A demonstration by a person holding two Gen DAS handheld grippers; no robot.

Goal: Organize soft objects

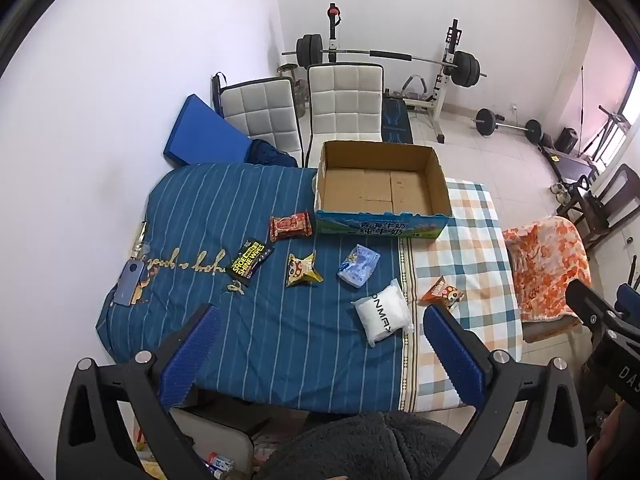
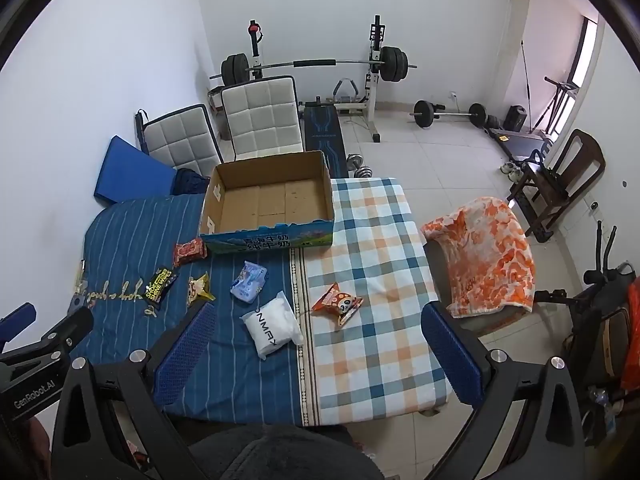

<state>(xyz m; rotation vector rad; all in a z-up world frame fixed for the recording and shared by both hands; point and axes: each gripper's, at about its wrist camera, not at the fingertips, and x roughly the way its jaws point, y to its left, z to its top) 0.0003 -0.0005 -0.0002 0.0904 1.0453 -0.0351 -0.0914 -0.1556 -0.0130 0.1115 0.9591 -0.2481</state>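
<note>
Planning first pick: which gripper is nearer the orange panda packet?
Right. The right gripper frames the orange packet just ahead; the left gripper sits farther left, the packet beyond its right finger.

White walls, tiled floor (image 2: 440, 152) — barbell rack (image 2: 316, 64) behind.

Six soft packets lie on the covered table (image 1: 280, 360): red snack (image 1: 291, 225), black shoe shine wipes (image 1: 250, 262), yellow snack (image 1: 303, 270), blue tissue pack (image 1: 359, 265), white pouch (image 1: 383, 317), orange snack (image 1: 442, 294). One cardboard box (image 1: 382, 222). One phone (image 1: 130, 282). Two white chairs (image 1: 344, 100).

Navy white-striped quilt (image 1: 256, 344), orange-blue checked sheet (image 2: 372, 280) — white packet (image 1: 383, 314)
</note>
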